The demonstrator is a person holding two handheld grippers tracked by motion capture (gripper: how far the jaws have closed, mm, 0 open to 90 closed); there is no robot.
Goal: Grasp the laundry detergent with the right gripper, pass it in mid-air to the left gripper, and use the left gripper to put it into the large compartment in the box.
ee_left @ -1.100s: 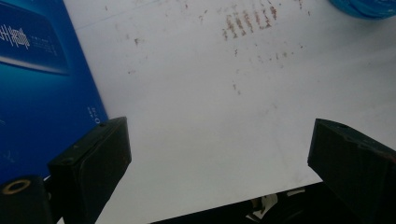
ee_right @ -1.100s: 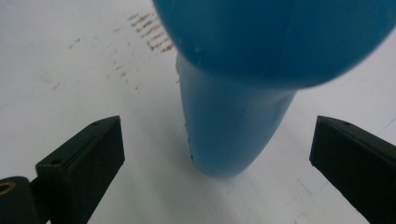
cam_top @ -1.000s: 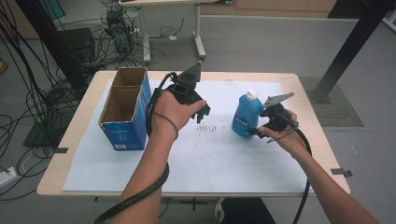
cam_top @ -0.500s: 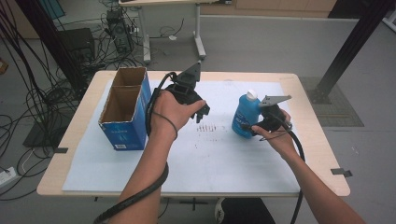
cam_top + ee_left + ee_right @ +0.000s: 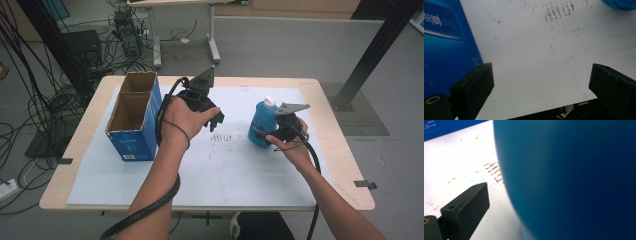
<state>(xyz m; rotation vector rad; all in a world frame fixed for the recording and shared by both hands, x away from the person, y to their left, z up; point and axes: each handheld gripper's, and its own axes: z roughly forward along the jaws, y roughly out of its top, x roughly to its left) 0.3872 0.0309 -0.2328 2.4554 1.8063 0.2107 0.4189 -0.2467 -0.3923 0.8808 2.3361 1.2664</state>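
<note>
A blue bottle (image 5: 261, 125) with a white cap stands upright on the white mat (image 5: 240, 170), right of centre. My right gripper (image 5: 264, 136) is open at its lower body. In the right gripper view the bottle (image 5: 574, 180) sits between the jaws. One finger (image 5: 466, 205) stands a little apart from the bottle's side, and the other is hidden behind it. My left gripper (image 5: 216, 120) hovers open over the middle of the mat with nothing in it, between the box and the bottle. Its jaws (image 5: 541, 82) stand wide apart above bare mat.
An open blue cardboard box (image 5: 132, 117) with two compartments stands at the left of the table, and its side (image 5: 446, 45) lies close to my left gripper. Faint brown marks (image 5: 220, 137) dot the mat's middle. Cables and a black post surround the table.
My right gripper has slid left up to the blue bottle, which now sits between its jaws. The left gripper and the box have stayed put.
</note>
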